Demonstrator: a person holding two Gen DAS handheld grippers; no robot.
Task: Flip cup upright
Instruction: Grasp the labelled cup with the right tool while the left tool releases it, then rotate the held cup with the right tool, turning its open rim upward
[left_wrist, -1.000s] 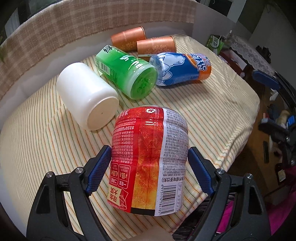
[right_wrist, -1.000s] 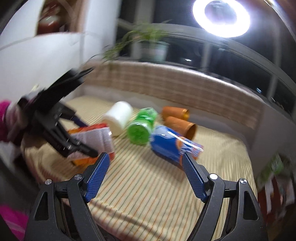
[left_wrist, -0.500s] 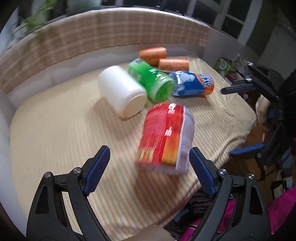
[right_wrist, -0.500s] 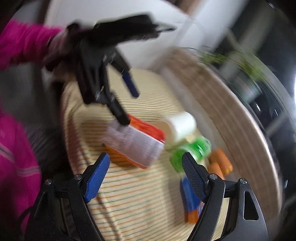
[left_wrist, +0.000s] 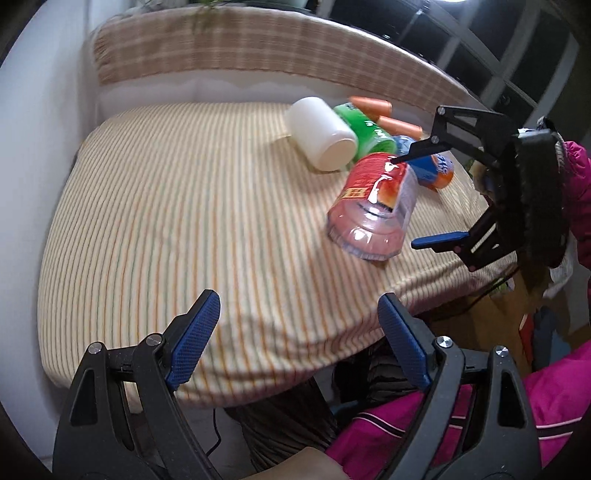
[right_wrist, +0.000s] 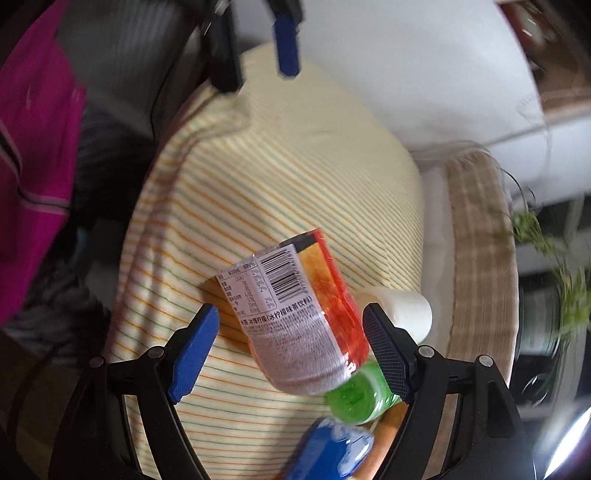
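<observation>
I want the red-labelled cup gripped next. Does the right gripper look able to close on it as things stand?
Probably yes. The right gripper is open with the red-labelled cup between its fingers, nothing in front. The green cup and white cup crowd the far side.

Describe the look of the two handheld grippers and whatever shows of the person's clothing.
Both the left gripper and the right gripper have black triangular cut-out frames with silver pivot screws. Their fingers carry blue pads with fine cross-hatched texture. The person's magenta sleeve has a thin pale stripe lower on the jacket. No cables are discernible on the grippers.
</observation>
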